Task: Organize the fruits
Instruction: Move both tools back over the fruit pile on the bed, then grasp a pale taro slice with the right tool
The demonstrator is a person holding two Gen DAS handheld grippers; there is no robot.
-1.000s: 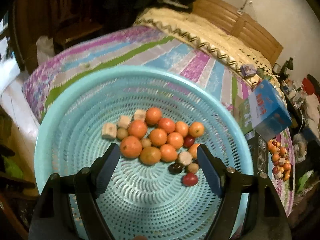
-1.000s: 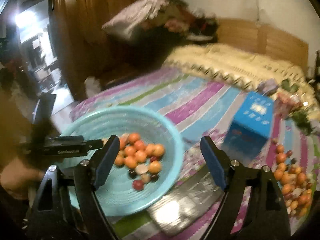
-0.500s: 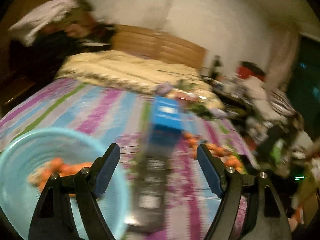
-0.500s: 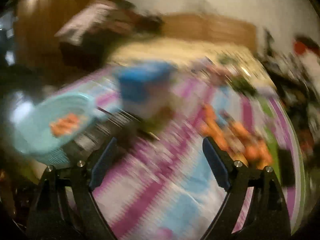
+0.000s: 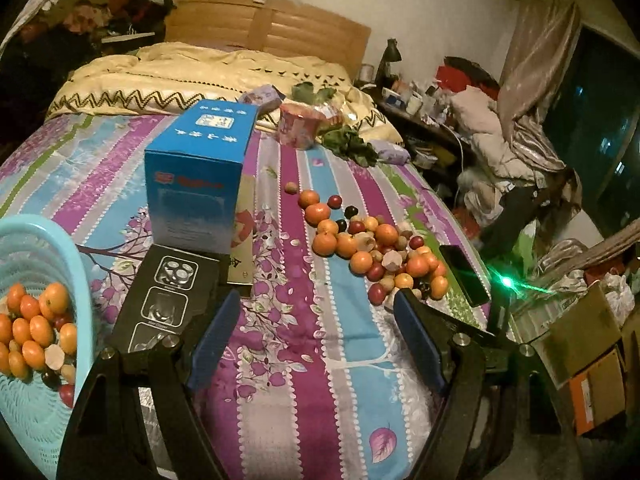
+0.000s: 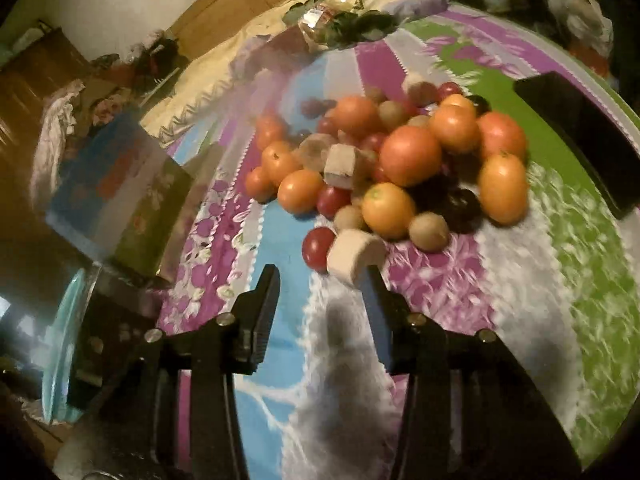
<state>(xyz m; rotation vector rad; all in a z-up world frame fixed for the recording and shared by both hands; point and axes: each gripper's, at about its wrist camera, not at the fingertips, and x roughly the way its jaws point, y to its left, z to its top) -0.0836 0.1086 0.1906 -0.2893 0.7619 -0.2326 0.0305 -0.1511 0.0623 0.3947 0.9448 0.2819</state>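
Note:
A pile of loose fruit (image 5: 372,244) lies on the striped bedspread: oranges, small red and dark fruits, pale chunks. It fills the right wrist view (image 6: 400,160). A turquoise basket (image 5: 76,264) with several oranges (image 5: 36,320) in it sits at the left. My left gripper (image 5: 316,320) is open and empty above the bedspread, short of the pile. My right gripper (image 6: 322,276) is open and empty, low at the pile's near edge. A pale chunk (image 6: 352,254) and a red fruit (image 6: 318,246) lie just past its fingertips.
A blue box (image 5: 200,172) stands between basket and pile, with a black flat box (image 5: 160,300) in front of it. A black phone (image 5: 464,274) lies by the pile at the bed's right edge. Greens and a pink packet (image 5: 300,128) lie farther back.
Both grippers swung right, away from the basket and toward the loose pile. The right gripper dropped close to the pile and its jaws narrowed somewhat.

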